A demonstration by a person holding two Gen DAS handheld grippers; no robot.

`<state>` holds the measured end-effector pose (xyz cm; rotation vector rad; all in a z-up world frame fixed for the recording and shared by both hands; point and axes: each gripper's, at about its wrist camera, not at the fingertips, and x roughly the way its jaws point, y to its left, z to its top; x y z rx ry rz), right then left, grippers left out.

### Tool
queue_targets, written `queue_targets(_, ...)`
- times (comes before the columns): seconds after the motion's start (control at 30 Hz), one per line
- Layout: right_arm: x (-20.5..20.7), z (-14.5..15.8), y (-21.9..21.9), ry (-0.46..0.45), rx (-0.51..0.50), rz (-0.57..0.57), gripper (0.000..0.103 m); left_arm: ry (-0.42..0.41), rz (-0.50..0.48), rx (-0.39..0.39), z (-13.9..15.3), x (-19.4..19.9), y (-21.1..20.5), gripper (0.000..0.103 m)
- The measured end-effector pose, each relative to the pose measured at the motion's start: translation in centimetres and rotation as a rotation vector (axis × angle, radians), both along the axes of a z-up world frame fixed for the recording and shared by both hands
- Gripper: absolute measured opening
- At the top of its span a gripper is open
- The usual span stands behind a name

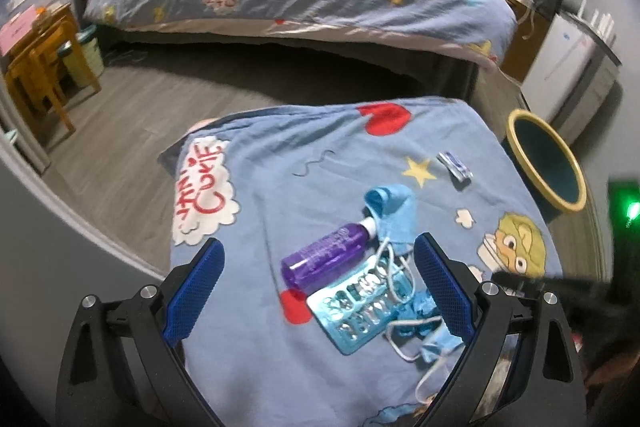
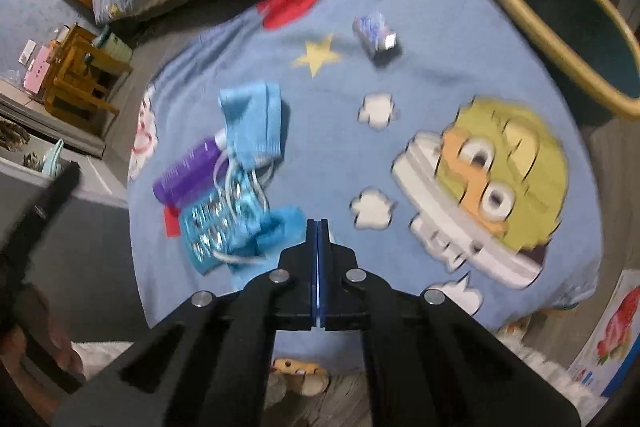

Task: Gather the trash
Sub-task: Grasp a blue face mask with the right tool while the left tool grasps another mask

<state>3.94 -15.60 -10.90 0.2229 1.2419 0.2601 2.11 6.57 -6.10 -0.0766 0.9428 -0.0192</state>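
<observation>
While the trash lies heaped on the blue cartoon bedspread [image 1: 320, 155], I read it thus: purple bottle [image 1: 325, 254], rigid and slick, best taken across its body; blister pack [image 1: 358, 303], stiff, flat, hard to pinch except at an edge; blue face masks [image 1: 390, 213], soft and light, with loose ear loops likely to snag neighbours. A small wrapper [image 1: 454, 166] lies apart, nearer the yellow-rimmed bin [image 1: 548, 159]. My left gripper [image 1: 320, 283] stands wide apart over the heap, gripping nothing. My right gripper [image 2: 318, 227] is pressed together, empty, just beside the masks.
</observation>
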Motion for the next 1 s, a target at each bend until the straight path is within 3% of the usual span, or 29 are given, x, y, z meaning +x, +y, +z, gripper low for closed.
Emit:
queue_targets(0.1, 0.5, 0.8, -0.3, -0.021, 0.008, 0.004, 0.000, 0.019, -0.034, 0.020, -0.6, 0.2, -1.2, 0.095)
queue_targets(0.23, 0.2, -0.2, -0.2, 0.035, 0.008, 0.024, 0.001, 0.022, -0.060, 0.029, -0.8, 0.3, -2.1, 0.095)
queue_targets(0.37, -0.4, -1.9, 0.0, 0.078, -0.032, 0.031, 0.029, 0.023, -0.052, 0.011, -0.8, 0.5, -2.1, 0.095)
queue_targets(0.5, -0.3, -3.5, 0.0, 0.123, -0.005, 0.018, 0.035, 0.031, -0.062, 0.024, -1.0, 0.6, -2.4, 0.095)
queue_targets(0.57, -0.2, -4.4, 0.3, 0.140, 0.000, 0.025, 0.035, 0.033, -0.065, 0.031, -1.1, 0.6, -2.5, 0.095)
queue_targets(0.7, -0.1, -4.9, 0.8, 0.137, -0.007, 0.050, 0.012, 0.034, -0.059, 0.027, -1.1, 0.5, -2.4, 0.095)
queue_targets(0.8, -0.1, -4.1, 0.5, 0.125, 0.014, 0.038, 0.011, 0.035, -0.058, 0.024, -1.2, 0.4, -2.2, 0.095)
queue_targets(1.0, 1.1, 1.3, -0.6, 0.009, -0.017, 0.051, 0.011, 0.043, -0.064, 0.018, -1.3, 0.6, -2.5, 0.095)
